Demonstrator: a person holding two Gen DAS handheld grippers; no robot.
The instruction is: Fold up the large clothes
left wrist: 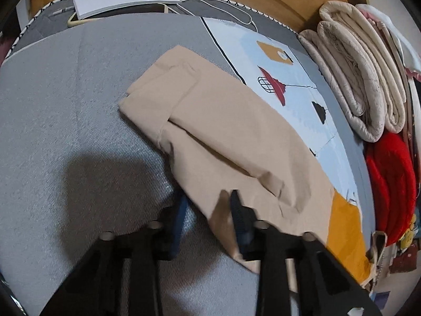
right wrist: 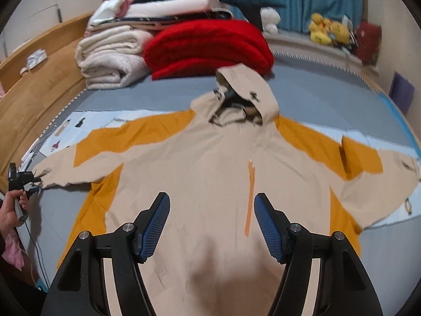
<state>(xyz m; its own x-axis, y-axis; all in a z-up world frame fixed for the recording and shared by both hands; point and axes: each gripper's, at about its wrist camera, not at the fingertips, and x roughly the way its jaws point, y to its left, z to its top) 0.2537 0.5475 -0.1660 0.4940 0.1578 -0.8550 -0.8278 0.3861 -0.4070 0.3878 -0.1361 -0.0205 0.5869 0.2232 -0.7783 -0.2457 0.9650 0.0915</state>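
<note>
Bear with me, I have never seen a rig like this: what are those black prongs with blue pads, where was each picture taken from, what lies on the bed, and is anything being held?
There is no robot. A person holds a two-finger gripper in each hand, and each has a fisheye camera looking along its fingers. One picture comes from the left gripper, the other from the right gripper. A beige-and-orange hooded jacket lies spread flat on the grey bed, with a red blanket and a cream quilt behind it. The left gripper seems to pinch the jacket's sleeve near its cuff. The right gripper hangs open above the jacket, holding nothing.
</note>
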